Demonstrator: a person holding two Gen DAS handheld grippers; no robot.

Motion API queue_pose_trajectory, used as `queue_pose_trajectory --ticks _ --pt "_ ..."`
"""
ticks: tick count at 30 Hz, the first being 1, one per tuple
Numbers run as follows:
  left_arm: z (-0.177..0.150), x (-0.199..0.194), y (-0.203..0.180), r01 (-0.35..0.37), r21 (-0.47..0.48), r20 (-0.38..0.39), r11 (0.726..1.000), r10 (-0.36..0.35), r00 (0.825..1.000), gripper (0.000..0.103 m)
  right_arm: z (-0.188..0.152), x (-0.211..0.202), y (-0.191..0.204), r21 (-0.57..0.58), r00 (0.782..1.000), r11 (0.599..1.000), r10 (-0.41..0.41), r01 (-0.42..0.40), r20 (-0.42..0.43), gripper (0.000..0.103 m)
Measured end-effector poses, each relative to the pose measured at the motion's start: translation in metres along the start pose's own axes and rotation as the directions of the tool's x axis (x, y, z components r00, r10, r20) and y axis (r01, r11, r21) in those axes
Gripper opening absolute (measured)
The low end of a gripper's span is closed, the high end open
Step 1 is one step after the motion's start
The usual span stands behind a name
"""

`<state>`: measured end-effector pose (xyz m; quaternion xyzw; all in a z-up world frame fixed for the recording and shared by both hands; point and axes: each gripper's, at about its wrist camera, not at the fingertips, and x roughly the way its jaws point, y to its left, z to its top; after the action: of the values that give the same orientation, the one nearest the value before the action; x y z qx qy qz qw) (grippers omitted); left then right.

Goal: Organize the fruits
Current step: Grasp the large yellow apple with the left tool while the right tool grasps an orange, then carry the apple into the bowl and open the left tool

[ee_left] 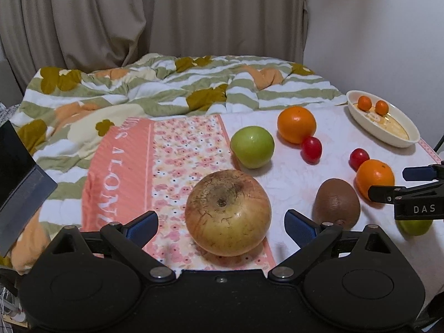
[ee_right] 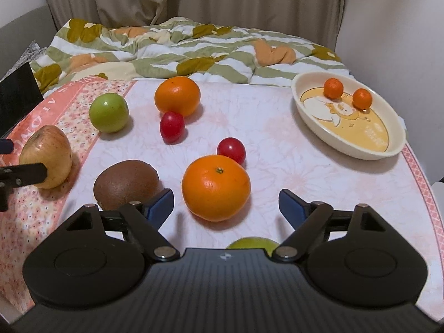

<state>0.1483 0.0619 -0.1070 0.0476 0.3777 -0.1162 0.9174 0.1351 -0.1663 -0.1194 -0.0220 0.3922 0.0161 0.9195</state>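
Observation:
My left gripper [ee_left: 221, 225] is open, its fingers on either side of a yellow-brown apple [ee_left: 228, 213] on the floral cloth. My right gripper [ee_right: 226, 205] is open around a near orange [ee_right: 216, 187], also in the left wrist view [ee_left: 375, 179]. A kiwi [ee_right: 126, 184] lies left of it. A green apple [ee_right: 108, 112], a far orange [ee_right: 177, 98] and two red tomatoes [ee_right: 172, 127] [ee_right: 231, 149] lie beyond. A cream oval dish [ee_right: 394, 138] at the far right holds two small mandarins [ee_right: 333, 88] [ee_right: 362, 98].
A second green fruit [ee_right: 252, 242] lies just under my right gripper. A rumpled floral blanket [ee_left: 166, 88] lies behind the table. A dark laptop-like object [ee_left: 16, 177] stands at the left. Curtain and wall are at the back.

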Motion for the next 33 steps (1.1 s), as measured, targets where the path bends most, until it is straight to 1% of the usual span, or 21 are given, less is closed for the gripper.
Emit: queue_pose_trajectory --ticks 2,5,7,9,15,17,19,25,26,28,33 --pt "0.0 0.007 -0.001 0.0 0.005 -0.008 1.0 0.0 1.0 0.097 0.002 0.003 0.001 0.0 1.0 1.0 0.005 -0.005 -0.001 0.097" --pt "0.002 0.015 -0.002 0.002 0.001 -0.028 1.0 -0.002 1.0 0.092 0.004 0.009 0.0 0.008 1.0 1.0 0.012 -0.011 -0.01 0.092" --pt "0.003 0.019 -0.001 0.003 -0.01 -0.035 1.0 -0.003 0.999 0.092 0.005 0.012 -0.001 0.017 1.0 1.0 0.018 -0.017 -0.016 0.089" --pt "0.003 0.021 -0.001 0.003 -0.016 -0.039 1.0 -0.003 0.999 0.09 0.004 0.013 0.0 0.02 1.0 1.0 0.022 -0.021 -0.02 0.088" --pt "0.004 0.025 -0.001 0.015 -0.023 -0.049 1.0 -0.016 0.999 0.078 0.005 0.016 0.0 0.023 0.999 0.999 0.029 -0.029 -0.025 0.087" --pt "0.004 0.025 -0.003 0.011 -0.015 -0.048 1.0 -0.012 0.999 0.078 0.005 0.017 0.001 0.024 0.999 0.999 0.03 -0.029 -0.026 0.086" --pt "0.003 0.024 -0.003 0.011 -0.016 -0.048 1.0 -0.012 0.999 0.078 0.005 0.018 0.001 0.022 0.999 0.999 0.031 -0.03 -0.028 0.083" --pt "0.003 0.023 -0.002 0.009 -0.03 -0.051 1.0 -0.01 0.999 0.078 0.005 0.019 0.002 0.024 0.999 0.999 0.032 -0.031 -0.03 0.082" --pt "0.002 0.022 -0.002 0.007 -0.027 -0.05 1.0 -0.008 0.999 0.078 0.004 0.02 0.002 0.026 0.999 0.999 0.032 -0.031 -0.03 0.082" --pt "0.001 0.021 -0.003 0.003 -0.023 -0.049 1.0 -0.004 0.999 0.078 0.003 0.021 0.002 0.025 0.999 0.999 0.025 -0.024 -0.029 0.076" --pt "-0.002 0.017 -0.004 -0.01 -0.029 -0.047 1.0 0.009 0.999 0.077 -0.001 0.02 0.004 0.015 1.0 1.0 0.016 -0.015 -0.011 0.074"
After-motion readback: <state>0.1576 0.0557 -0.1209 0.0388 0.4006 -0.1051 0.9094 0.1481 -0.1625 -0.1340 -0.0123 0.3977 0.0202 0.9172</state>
